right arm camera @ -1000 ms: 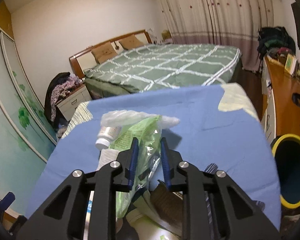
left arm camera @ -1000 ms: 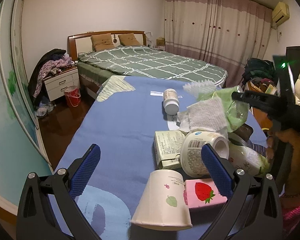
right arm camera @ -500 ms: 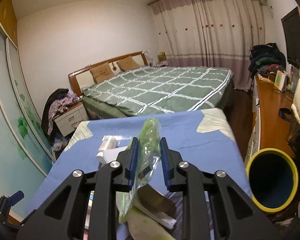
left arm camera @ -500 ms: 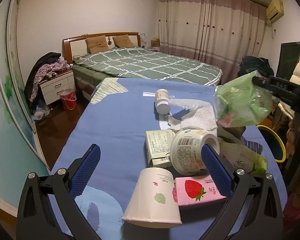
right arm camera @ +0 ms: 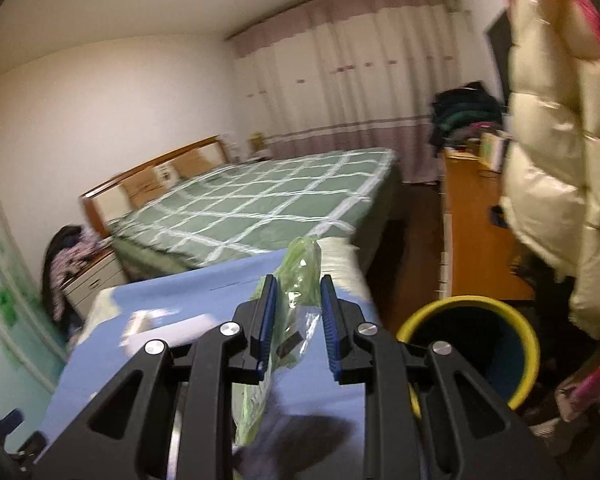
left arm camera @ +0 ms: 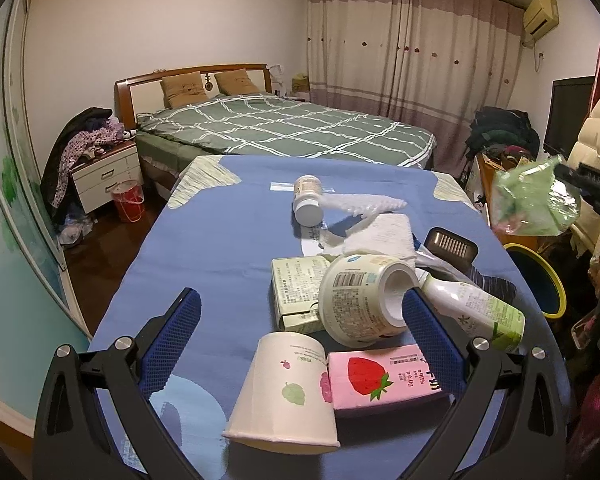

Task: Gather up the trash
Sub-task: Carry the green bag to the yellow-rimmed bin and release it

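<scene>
Pinching a green plastic bag (right arm camera: 300,280), the right fingers (right arm camera: 266,312) hang near the yellow-rimmed bin (right arm camera: 516,344); left fingers (left arm camera: 172,336) spread empty.

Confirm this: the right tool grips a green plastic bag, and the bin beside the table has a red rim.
Not quite. The right tool does grip the green plastic bag, but the bin beside the table has a yellow rim, as the right wrist view shows.

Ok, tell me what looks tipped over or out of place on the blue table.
Several containers lie on their sides: the paper cup, the white tub, the pill bottle and the strawberry carton lies flat. They are heaped with a green box and a bottle, like litter. Nothing looks spilled.
</scene>
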